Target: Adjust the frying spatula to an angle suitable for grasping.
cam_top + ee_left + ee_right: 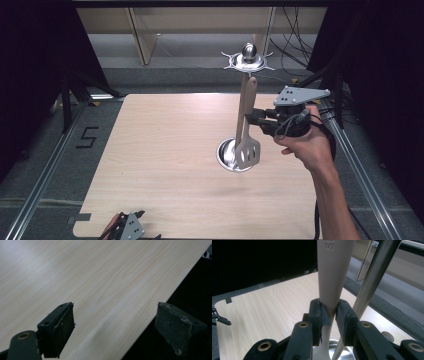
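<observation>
A beige slotted spatula hangs upright, slotted blade down, beside the steel pole of a utensil stand. The stand has a round metal base on the table and a hooked top plate with a ball. My right gripper is shut on the spatula's handle, coming in from the right; the steel pole runs just behind it. My left gripper rests at the table's near left edge, its jaws wide apart with nothing between the fingertips.
The light wooden table has bare surface left of the stand. Metal rails run along both sides. Cables and a wooden shelf frame stand behind the table. Dark curtains flank the space.
</observation>
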Demonstrator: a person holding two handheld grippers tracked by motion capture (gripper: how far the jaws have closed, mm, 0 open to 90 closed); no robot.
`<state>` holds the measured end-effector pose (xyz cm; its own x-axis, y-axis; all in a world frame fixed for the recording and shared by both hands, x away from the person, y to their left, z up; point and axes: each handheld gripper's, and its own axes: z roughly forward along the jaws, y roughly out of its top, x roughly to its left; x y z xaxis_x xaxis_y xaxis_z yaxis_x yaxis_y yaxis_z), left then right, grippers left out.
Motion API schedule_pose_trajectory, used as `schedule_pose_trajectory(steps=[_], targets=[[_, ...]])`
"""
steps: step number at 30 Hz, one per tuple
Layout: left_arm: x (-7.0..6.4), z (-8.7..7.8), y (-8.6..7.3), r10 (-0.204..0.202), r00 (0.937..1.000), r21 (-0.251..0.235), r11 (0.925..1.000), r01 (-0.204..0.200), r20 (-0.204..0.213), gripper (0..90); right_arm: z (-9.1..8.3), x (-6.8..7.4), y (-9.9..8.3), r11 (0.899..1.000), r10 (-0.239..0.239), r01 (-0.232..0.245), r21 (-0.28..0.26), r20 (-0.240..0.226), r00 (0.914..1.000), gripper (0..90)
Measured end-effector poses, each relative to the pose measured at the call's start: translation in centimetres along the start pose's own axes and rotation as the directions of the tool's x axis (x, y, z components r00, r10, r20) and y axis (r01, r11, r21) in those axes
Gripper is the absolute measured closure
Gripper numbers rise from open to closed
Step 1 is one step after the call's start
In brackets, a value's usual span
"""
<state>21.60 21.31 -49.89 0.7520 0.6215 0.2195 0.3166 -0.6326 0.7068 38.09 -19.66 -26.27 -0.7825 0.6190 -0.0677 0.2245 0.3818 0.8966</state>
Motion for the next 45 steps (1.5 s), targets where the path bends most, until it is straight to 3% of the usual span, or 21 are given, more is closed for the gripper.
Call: schedule_pose_trajectory(steps=[1, 12, 18, 25, 29, 38, 44, 45], targets=[[0.0, 0.0, 0.0, 0.001, 1.0, 0.001, 1.0, -0.001, 0.001, 15.0, 0.0, -0.1, 0.2, 1.0, -0.02, 0.02, 0.009, -0.009, 0.9998, 75.8], [-0.1, 0.1, 0.0, -0.003, 1.0, -0.002, 1.0, 0.003, 0.003, 15.0, 0.3, -0.2, 0.6, 1.0, 0.011, -0.012, 0.019, 0.011, 0.9999, 75.8], [-0.1, 0.0, 0.0, 0.0, 1.0, 0.004, 1.0, 0.0, 0.007, 15.0, 0.4, -0.5, 0.9, 0.999, -0.016, 0.016, 0.052, 0.013, 0.9998, 75.8], [-0.2, 0.1, 0.0, -0.016, 0.9999, 0.0, 0.9999, 0.016, 0.0, 15.0, 0.7, -0.4, 1.0, 0.998, -0.006, 0.004, 0.058, 0.032, 0.9995, 75.8], [-0.1, 0.0, 0.0, -0.002, 1.0, 0.004, 1.0, 0.002, 0.009, 15.0, 0.7, -0.5, 1.2, 0.996, -0.001, -0.002, 0.087, 0.033, 0.9994, 75.8], [-0.3, 0.1, 0.0, -0.025, 0.9997, -0.005, 0.9997, 0.025, 0.0, 15.0, 1.1, -0.7, 1.4, 0.996, -0.014, 0.01, 0.091, 0.042, 0.999, 75.8], [-0.3, 0.1, 0.0, -0.025, 0.9997, -0.005, 0.9997, 0.025, 0.0, 15.0, 1.3, -0.6, 1.3, 0.995, 0.02, -0.023, 0.093, 0.033, 0.9993, 75.6], [-0.3, 0.1, 0.0, -0.026, 0.9997, -0.005, 0.9997, 0.026, 0.001, 15.0, 1.3, -0.7, 1.3, 0.996, 0.0, -0.003, 0.087, 0.031, 0.9995, 75.5]])
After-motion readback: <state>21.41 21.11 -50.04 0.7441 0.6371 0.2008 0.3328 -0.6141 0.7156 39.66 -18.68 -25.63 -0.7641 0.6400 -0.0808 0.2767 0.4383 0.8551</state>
